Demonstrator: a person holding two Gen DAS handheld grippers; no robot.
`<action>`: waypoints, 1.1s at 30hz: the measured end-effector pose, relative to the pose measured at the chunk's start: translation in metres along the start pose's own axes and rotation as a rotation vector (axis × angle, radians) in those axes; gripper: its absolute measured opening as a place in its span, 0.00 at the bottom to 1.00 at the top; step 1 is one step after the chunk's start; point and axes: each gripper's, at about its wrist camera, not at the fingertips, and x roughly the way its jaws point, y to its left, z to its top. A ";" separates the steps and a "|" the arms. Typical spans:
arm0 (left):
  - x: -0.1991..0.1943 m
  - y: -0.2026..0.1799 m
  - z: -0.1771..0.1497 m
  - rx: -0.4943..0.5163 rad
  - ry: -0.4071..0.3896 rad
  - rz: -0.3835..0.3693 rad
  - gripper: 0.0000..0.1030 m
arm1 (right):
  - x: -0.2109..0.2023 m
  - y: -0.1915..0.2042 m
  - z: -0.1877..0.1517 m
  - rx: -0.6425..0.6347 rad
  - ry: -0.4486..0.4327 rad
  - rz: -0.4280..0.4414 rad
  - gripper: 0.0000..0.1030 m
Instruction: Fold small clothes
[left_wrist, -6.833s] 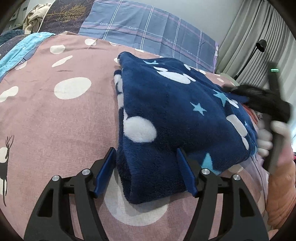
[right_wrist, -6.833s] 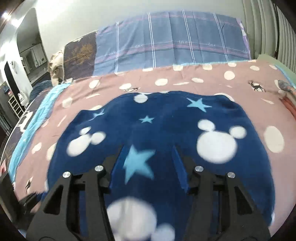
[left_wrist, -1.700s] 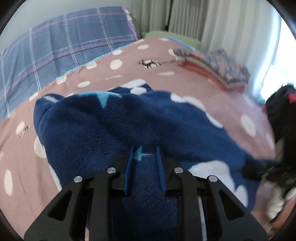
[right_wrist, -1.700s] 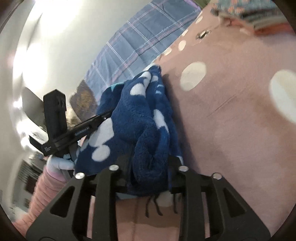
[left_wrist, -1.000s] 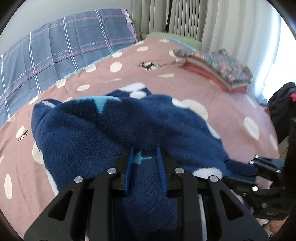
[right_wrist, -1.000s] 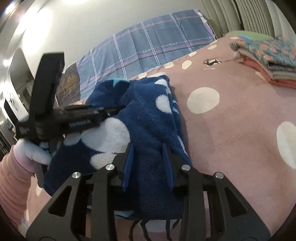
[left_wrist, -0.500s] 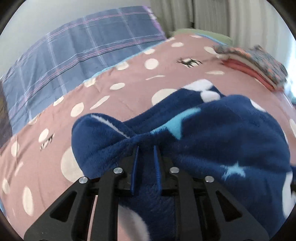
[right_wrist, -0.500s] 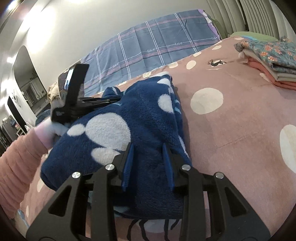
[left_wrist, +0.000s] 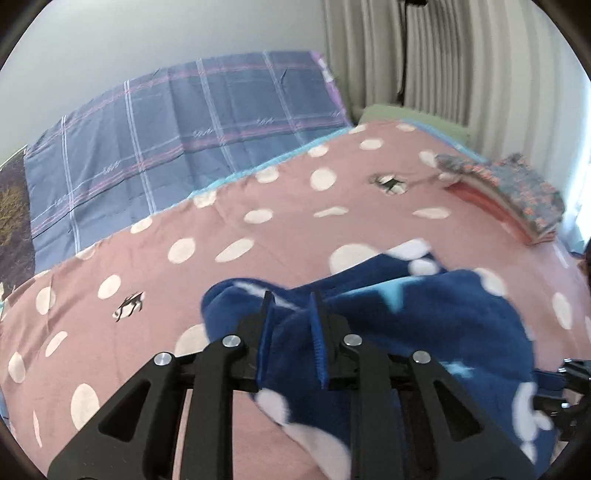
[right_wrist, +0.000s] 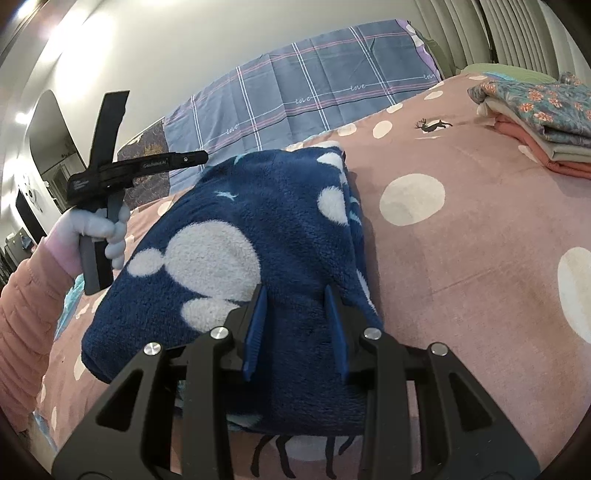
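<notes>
A dark blue fleece garment (right_wrist: 258, 229) with white mouse heads and light blue stars lies folded on the pink dotted bedspread (right_wrist: 461, 251). My right gripper (right_wrist: 294, 291) is shut on its near edge, and fleece bulges between the blue fingers (right_wrist: 255, 325). In the right wrist view a gloved hand holds my left gripper (right_wrist: 195, 158) up beside the garment's far left corner, clear of the cloth. Its jaws are opening. In the left wrist view the left gripper (left_wrist: 291, 299) hovers over the garment (left_wrist: 424, 325), and the pads do not press on it.
A stack of folded clothes (right_wrist: 546, 110) sits at the far right of the bed, also seen as the stack (left_wrist: 517, 192). A blue plaid cover (left_wrist: 184, 122) lies at the head of the bed. Curtains (left_wrist: 461, 55) hang behind. A pink sleeve (right_wrist: 26, 314) reaches in from the left.
The left gripper has let go of the fleece, lifted and drawn back toward the garment's left corner. The right gripper and the edge it holds have stayed put.
</notes>
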 end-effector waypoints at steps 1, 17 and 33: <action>0.022 0.001 -0.008 0.024 0.070 0.059 0.32 | 0.000 0.000 0.000 -0.003 -0.001 -0.001 0.31; -0.013 -0.012 -0.006 -0.012 -0.001 -0.052 0.31 | -0.001 0.005 0.000 -0.026 0.000 -0.021 0.32; -0.001 -0.067 -0.057 0.090 0.095 -0.200 0.37 | 0.003 0.043 0.132 -0.230 -0.059 -0.040 0.38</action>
